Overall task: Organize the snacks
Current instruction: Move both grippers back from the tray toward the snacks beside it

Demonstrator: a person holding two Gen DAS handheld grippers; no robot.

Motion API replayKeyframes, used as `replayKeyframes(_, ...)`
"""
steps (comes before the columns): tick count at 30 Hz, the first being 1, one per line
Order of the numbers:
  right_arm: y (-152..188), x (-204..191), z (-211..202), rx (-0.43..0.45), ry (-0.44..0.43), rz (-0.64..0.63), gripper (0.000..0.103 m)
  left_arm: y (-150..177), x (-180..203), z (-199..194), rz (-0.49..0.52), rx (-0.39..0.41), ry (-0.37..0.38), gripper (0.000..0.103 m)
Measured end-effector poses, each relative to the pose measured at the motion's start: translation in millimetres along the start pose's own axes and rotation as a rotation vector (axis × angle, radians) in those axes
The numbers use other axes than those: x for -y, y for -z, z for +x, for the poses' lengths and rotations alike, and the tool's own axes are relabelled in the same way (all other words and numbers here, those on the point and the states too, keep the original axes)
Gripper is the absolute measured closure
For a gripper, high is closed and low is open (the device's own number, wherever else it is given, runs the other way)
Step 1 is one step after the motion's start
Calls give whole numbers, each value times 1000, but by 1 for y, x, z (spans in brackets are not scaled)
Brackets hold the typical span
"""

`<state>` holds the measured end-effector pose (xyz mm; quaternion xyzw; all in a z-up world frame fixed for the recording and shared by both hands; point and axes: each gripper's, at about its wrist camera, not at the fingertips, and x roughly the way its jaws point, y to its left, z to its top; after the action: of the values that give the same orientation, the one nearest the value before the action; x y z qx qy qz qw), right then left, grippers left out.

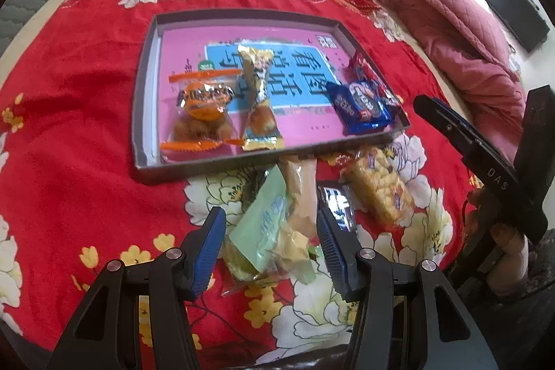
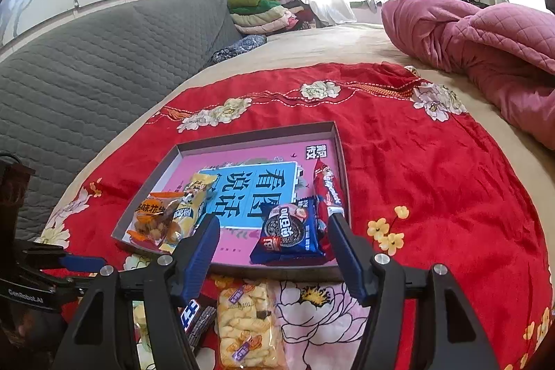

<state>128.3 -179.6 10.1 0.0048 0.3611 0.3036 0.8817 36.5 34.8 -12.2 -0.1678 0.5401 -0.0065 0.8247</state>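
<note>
Four snacks already lie in the tray point(image 1: 145, 85), which sits on the red cloth point(image 1: 79, 113) spread over the bed: an orange pack point(image 1: 201, 108) and a gold pack point(image 1: 258, 99) side by side at its left, and a blue cookie pack point(image 2: 289, 229) touching a red pack point(image 2: 324, 188) at its right. That looks like about half the job.

Four or so are still outside, on the cloth just in front of the tray's near wall. A green pack point(image 1: 263, 227) and a pale yellow pack point(image 1: 303, 193) overlap each other. A dark bar point(image 1: 338, 207) lies just beside them, and a clear pack of puffed rice point(image 2: 248, 325) lies next to the bar.

The left gripper point(image 1: 270, 252) points steeply down over the green and pale packs. Its jaws stand apart with both packs between them, and the blue pads do not seem to press on either, so nothing looks gripped yet. I judge this to be the next pick.

The right gripper point(image 2: 274, 252) hovers over the tray's near right corner. Its jaws are apart and empty, framing the cookie pack below without touching it; the rice pack lies beneath and just behind them.

Remaining work, as I judge it: lift the loose packs into the tray's bare middle.
</note>
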Motion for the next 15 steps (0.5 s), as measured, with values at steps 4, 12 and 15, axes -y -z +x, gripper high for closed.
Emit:
replayKeyframes(4, 3, -1, -2, -13, -2, 4, 37, 5, 3, 6, 17, -17, -2, 47)
replayKeyframes(12, 8, 2, -5, -33, -3, 29, 36, 12, 14, 13, 72, -39, -11, 47)
replayKeyframes(15, 9, 3, -5, -43, -4, 36, 36, 14, 18, 15, 88, -49, -7, 47)
